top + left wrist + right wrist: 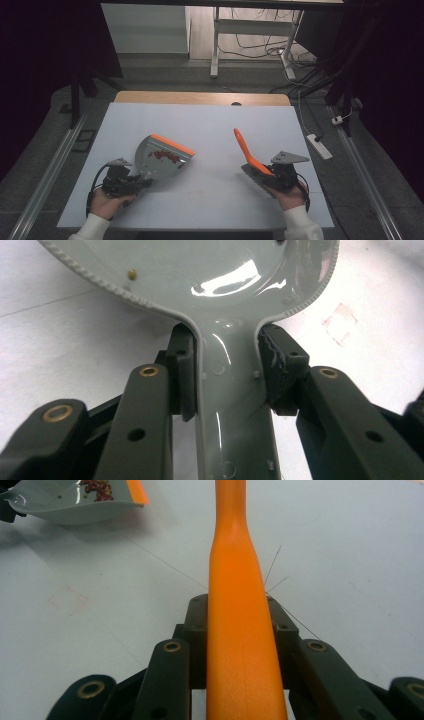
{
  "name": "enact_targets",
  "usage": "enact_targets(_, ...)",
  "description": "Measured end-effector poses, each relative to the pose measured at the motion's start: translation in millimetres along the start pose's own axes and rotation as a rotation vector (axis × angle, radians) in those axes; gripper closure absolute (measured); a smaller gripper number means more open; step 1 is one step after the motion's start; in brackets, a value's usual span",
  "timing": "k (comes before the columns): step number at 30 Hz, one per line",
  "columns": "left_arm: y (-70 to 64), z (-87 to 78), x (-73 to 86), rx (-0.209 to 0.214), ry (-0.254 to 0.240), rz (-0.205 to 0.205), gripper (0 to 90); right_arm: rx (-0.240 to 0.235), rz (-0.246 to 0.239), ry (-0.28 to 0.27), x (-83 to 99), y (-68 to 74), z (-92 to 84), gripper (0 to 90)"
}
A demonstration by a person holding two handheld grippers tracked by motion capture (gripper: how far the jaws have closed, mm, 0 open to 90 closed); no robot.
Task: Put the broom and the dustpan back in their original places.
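Note:
A grey dustpan (162,161) with an orange front lip lies on the white table left of centre, with a small heap of red bits (166,156) inside it. My left gripper (145,181) is shut on its grey handle (232,405), a pad pressing on each side; the pan's bowl (200,270) spreads out above the jaws. My right gripper (264,173) is shut on an orange-handled brush (245,146) whose handle (236,575) points away and upward, its grey bristles low by the gripper. The dustpan (60,500) with the red bits (97,487) lies at the upper left of the right gripper view.
The white table top (210,122) has a wooden strip along its far edge. A power strip (318,146) lies on the floor at the right, and a desk frame with cables stands beyond the table. A faint reddish square mark (342,320) is on the table near the dustpan.

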State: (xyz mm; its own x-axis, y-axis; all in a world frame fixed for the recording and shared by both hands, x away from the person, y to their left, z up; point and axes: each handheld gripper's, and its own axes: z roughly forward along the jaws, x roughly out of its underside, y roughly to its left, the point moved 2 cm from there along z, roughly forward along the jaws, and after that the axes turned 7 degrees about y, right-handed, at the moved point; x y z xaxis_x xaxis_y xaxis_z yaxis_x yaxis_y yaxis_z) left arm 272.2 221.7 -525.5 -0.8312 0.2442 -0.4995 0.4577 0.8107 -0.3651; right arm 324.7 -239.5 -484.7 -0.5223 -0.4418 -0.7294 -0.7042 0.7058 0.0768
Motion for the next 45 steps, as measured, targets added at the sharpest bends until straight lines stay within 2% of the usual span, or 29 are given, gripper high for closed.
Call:
enact_targets(11,-4.1,2.6,2.4,-0.077,-0.022,-0.073,61.6,0.016,0.035,0.013,7.1,-1.7,-7.4,70.0)
enact_targets(20,-1.1,0.9,6.8,-0.105,-0.062,-0.166,61.7,-0.001,0.067,0.036,11.6,3.4,-6.7,70.0)
enact_targets(29,4.2,1.3,8.9,-0.133,-0.069,-0.215,61.6,-0.025,0.089,0.046,16.4,8.9,-6.7,70.1)
enact_targets(34,6.3,3.9,7.9,-0.152,-0.066,-0.240,61.7,-0.040,0.137,0.057,19.2,3.6,-5.3,70.1)
enact_targets(38,6.5,5.4,7.2,-0.158,-0.068,-0.255,61.6,-0.075,0.176,0.064,22.0,-0.9,-3.2,70.1)
enact_targets(45,8.6,8.2,6.8,-0.177,-0.067,-0.297,61.6,-0.100,0.195,0.111,22.5,-6.2,7.0,70.0)
